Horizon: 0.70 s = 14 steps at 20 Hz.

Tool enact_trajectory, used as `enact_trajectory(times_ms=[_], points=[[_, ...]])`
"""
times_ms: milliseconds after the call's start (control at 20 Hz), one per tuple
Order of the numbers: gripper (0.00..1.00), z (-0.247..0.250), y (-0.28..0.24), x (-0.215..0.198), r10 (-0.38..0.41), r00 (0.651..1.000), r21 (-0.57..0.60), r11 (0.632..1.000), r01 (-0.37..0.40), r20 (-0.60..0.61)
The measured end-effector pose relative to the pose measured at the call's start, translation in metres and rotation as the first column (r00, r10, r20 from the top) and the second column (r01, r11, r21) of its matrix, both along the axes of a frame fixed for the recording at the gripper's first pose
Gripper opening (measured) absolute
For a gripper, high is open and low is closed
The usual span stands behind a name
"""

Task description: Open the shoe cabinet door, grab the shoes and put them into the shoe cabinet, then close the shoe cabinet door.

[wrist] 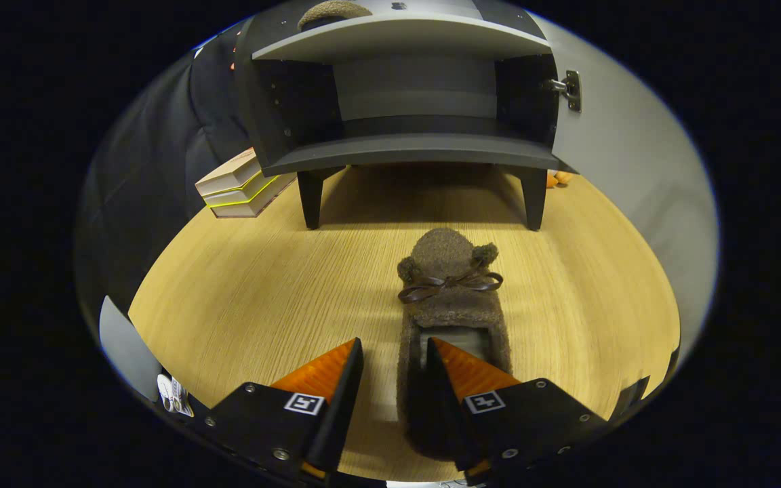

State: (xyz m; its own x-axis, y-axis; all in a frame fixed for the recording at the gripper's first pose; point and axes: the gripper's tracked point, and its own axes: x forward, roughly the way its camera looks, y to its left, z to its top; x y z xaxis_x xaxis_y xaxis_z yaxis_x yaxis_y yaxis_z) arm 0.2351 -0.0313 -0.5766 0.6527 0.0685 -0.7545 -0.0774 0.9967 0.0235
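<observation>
Ahead of the tool, the fuzzy slipper is dark brown with a brown bow. The shoe cabinet beyond is dark grey. The surface is light wood grain.

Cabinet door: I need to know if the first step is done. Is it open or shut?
Open. The cabinet shows its dark inside and shelf, and the door stands swung aside on its hinge.
</observation>
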Motion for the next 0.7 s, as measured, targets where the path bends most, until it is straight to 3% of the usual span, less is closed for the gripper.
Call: enact_trajectory(times_ms=[50, 200, 350, 500, 700], points=[[0.56, -0.001, -0.005, 0.004, -0.005, 1.000, -0.023, 1.000, 0.006, 0.008], [0.18, -0.006, -0.014, 0.007, -0.046, 0.999, -0.059, 0.997, 0.046, 0.012], [0.16, -0.005, -0.013, 0.006, -0.048, 0.999, -0.050, 0.998, 0.048, -0.001], [0.07, -0.003, -0.011, 0.008, -0.041, 0.999, -0.007, 0.999, 0.041, -0.014], [0.06, 0.008, -0.010, 0.009, -0.016, 1.000, -0.046, 0.999, 0.017, 0.006]])
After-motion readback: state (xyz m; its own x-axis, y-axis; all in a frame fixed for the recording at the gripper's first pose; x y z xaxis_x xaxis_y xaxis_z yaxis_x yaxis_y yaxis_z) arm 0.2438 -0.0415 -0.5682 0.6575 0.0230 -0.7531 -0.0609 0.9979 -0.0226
